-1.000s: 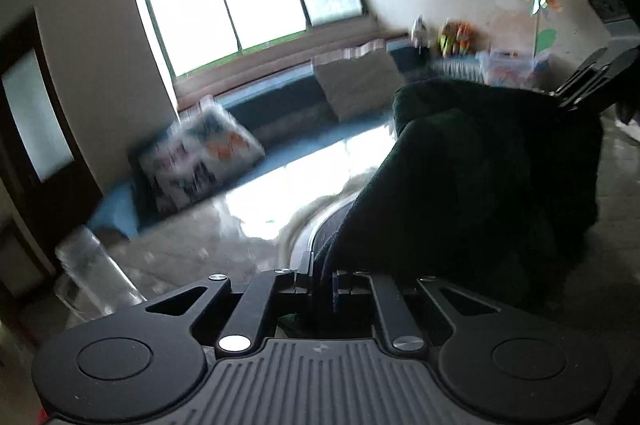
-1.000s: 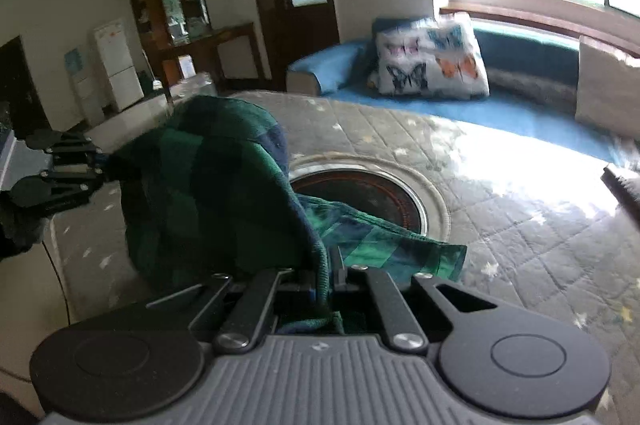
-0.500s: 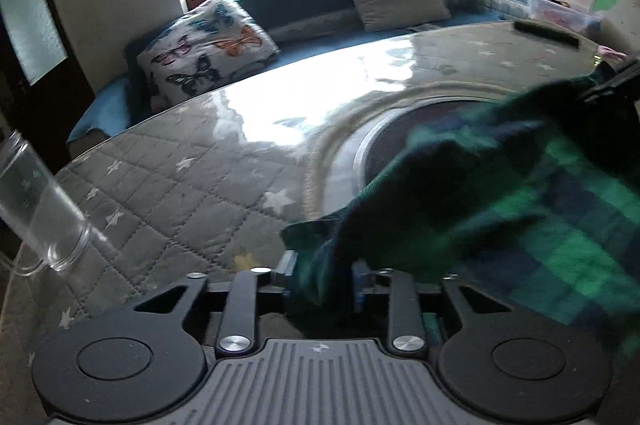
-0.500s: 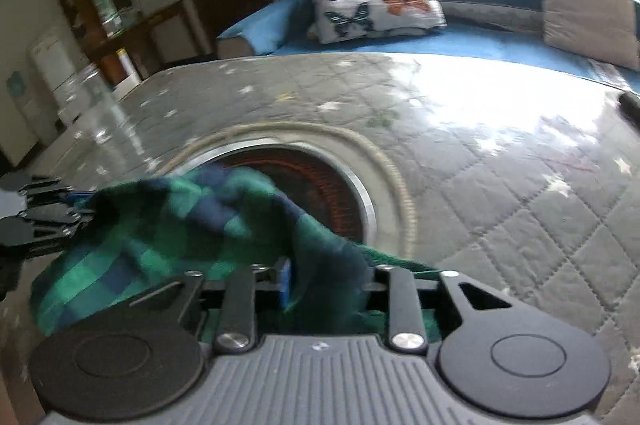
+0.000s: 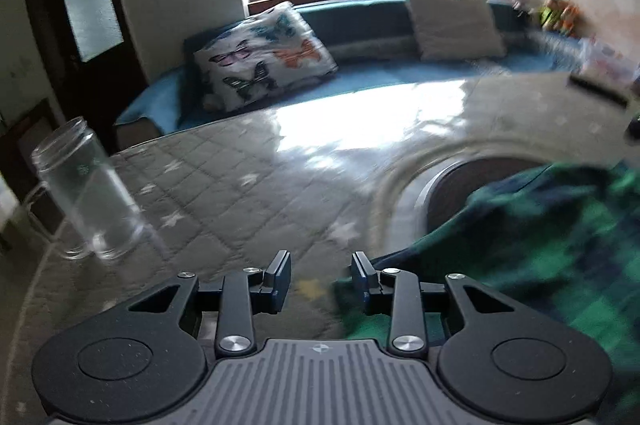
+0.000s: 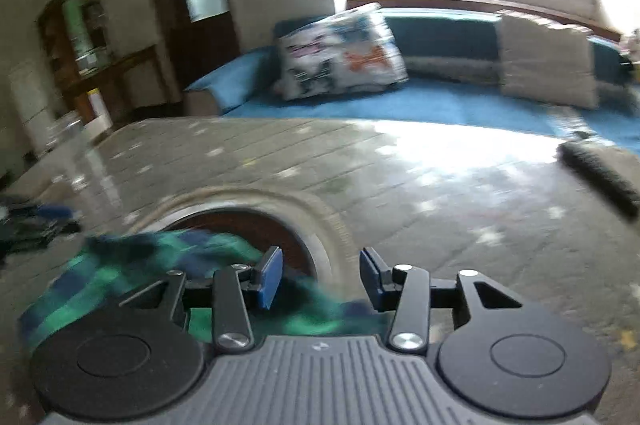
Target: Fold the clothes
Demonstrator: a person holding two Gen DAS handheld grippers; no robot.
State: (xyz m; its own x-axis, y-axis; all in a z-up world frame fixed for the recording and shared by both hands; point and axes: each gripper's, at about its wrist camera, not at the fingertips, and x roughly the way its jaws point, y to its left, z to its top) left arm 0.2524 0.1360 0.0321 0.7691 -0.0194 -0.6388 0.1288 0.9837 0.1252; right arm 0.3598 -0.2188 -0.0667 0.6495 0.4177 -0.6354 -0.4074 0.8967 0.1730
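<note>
The green plaid garment [image 5: 532, 245] lies slack on the quilted worktop [image 5: 248, 193], partly over its round inset. The left gripper [image 5: 321, 279] has its fingers spread with nothing between them, and the right gripper [image 6: 320, 279] is opening over a loose fold. To release cleanly, I would draw both straight back and low, checking no cloth snags a pad, then smooth the fold before regripping

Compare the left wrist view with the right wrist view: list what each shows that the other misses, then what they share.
Only the left wrist view shows the clear glass jar standing sharply on the quilted table cover, the toys on the far ledge, and the left gripper, nothing between its pads.

Only the right wrist view shows the wooden cabinet and the right gripper, jaws opening over the cloth.

Both show the green plaid garment lying by the round inset, the butterfly pillow, the beige cushion and the dark remote.
</note>
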